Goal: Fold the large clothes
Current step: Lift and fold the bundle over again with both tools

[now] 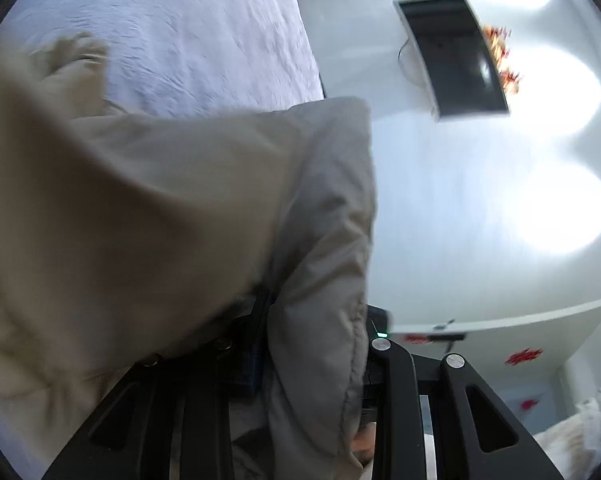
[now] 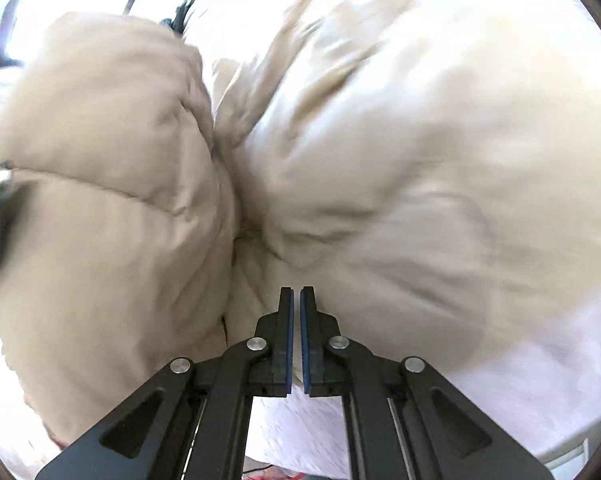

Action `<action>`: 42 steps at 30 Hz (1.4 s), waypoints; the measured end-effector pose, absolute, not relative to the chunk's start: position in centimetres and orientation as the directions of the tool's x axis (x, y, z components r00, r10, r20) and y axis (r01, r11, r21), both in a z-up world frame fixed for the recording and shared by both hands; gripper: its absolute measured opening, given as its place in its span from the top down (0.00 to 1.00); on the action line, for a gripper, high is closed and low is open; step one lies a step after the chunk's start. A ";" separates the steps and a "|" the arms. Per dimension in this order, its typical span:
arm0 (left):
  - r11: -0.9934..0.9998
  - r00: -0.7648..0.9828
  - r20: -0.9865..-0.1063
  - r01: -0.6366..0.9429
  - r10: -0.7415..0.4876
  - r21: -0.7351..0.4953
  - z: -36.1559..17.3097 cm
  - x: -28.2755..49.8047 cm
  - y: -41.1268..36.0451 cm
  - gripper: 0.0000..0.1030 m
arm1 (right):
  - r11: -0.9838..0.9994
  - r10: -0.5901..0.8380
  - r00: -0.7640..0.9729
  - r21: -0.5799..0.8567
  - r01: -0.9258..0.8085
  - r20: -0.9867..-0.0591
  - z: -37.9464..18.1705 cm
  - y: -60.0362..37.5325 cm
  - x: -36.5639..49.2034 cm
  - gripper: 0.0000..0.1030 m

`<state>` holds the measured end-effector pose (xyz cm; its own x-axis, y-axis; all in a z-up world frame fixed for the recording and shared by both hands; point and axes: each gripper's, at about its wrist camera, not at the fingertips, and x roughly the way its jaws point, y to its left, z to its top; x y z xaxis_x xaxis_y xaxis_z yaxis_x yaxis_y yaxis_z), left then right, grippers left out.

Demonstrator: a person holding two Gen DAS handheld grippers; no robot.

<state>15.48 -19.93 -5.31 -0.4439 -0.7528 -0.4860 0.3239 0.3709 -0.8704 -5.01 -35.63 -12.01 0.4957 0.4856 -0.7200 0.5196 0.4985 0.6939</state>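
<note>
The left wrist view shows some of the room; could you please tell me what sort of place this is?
Probably a bedroom: a bed with a pale wrinkled sheet, a dark screen on the white wall, and a puffy beige jacket being folded.

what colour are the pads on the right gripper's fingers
Blue pads, clearest in the right wrist view.

Left gripper clamped on fabric — right gripper fingers pressed together, empty.
</note>
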 end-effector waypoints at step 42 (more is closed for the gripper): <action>0.600 -0.008 -0.746 0.589 -0.665 -0.541 -1.5 20.3 -17.6 0.33 | 0.503 0.322 0.556 0.636 0.586 -0.767 -8.8 -38.5 -10.2 0.90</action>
<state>20.30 -17.62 -1.48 -0.0079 -0.6654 -0.7465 0.5891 0.6001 -0.5412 -10.20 -38.47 -8.77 0.5556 0.3219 -0.7666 0.5856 0.5031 0.6356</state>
